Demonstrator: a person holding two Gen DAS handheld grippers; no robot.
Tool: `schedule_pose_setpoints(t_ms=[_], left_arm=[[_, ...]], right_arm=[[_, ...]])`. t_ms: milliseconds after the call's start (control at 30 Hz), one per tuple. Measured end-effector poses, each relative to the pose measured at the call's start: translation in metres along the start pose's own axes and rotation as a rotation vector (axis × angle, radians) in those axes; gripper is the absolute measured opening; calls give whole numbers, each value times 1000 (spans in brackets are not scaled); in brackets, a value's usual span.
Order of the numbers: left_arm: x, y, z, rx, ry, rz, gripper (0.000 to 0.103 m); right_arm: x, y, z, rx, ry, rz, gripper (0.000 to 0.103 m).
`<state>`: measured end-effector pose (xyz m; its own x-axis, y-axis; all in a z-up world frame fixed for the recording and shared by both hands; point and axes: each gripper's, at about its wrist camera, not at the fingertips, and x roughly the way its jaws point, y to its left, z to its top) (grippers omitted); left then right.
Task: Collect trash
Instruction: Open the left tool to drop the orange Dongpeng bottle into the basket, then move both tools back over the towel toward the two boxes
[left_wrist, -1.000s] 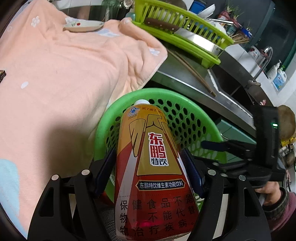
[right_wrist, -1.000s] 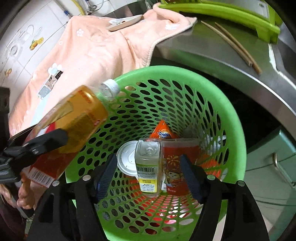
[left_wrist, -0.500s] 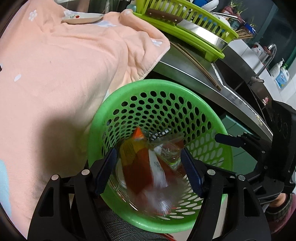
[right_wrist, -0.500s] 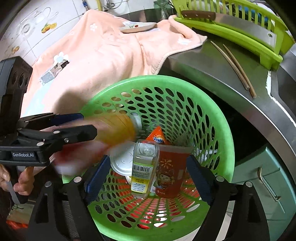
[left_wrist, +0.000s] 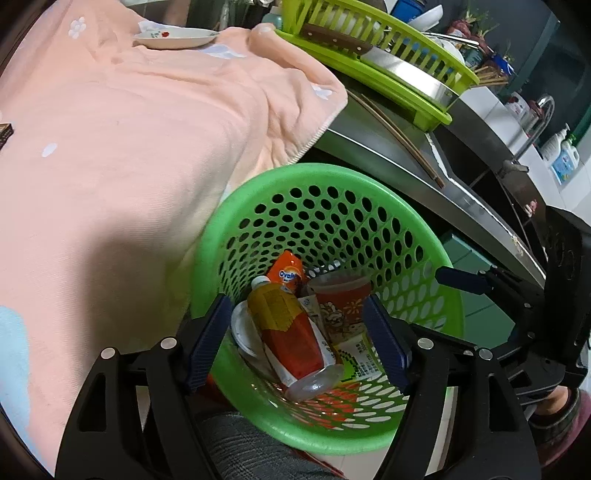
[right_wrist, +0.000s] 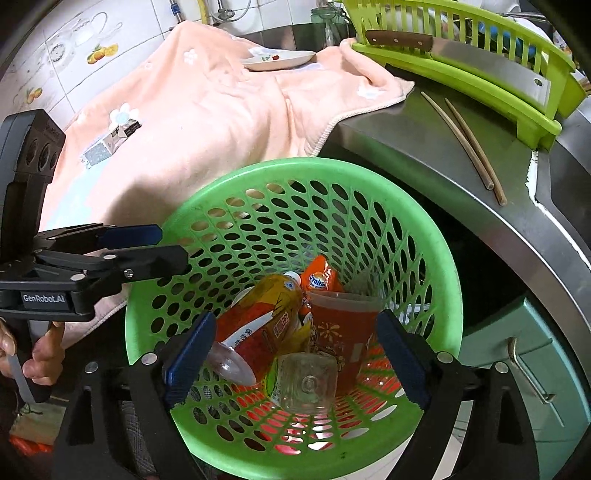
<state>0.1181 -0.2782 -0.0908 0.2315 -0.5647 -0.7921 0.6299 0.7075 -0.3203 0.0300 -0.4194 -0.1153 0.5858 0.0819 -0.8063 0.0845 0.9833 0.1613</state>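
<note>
A green perforated trash basket (left_wrist: 332, 181) (right_wrist: 436, 258) sits below the counter edge. Inside it lie an orange-and-yellow drink bottle (left_wrist: 284, 325) (right_wrist: 258, 317), an orange Ovaltine packet (left_wrist: 288, 271) (right_wrist: 319, 280), a red cup (left_wrist: 341, 306) (right_wrist: 343, 332), a clear bottle (right_wrist: 306, 380) and a white lid (left_wrist: 242, 328). My left gripper (left_wrist: 295, 336) is open and empty above the basket; it also shows in the right wrist view (right_wrist: 155, 243). My right gripper (right_wrist: 295, 354) is open and empty over the basket; it shows at the right of the left wrist view (left_wrist: 461, 282).
A peach towel (left_wrist: 129, 140) covers the counter at left, with a small plate (left_wrist: 173, 37) and a small carton (right_wrist: 110, 142) on it. A green dish rack (left_wrist: 376, 59) holding a cleaver, and chopsticks (right_wrist: 465, 140), lie on the steel counter (right_wrist: 406, 155).
My left gripper opened and let go of the orange drink bottle, which fell into the basket and now lies among the other trash. Both grippers rose slightly.
</note>
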Motion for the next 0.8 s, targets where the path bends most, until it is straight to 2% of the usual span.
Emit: schedule_pose_setpoints(t_ms=[300, 367, 500, 800], left_arm=[[-27, 18, 1, -33, -43, 28, 75], [-34, 23, 1, -43, -56, 36, 81], [-51, 36, 3, -69, -87, 53, 82], [-81, 68, 4, -134, -132, 106, 91]], right_arm=[[-1, 10, 5, -26, -7, 6, 86], [-2, 14, 8, -34, -11, 13, 86], [-2, 23, 15, -59, -21, 21, 90], [2, 54, 39, -137, -36, 63, 90]])
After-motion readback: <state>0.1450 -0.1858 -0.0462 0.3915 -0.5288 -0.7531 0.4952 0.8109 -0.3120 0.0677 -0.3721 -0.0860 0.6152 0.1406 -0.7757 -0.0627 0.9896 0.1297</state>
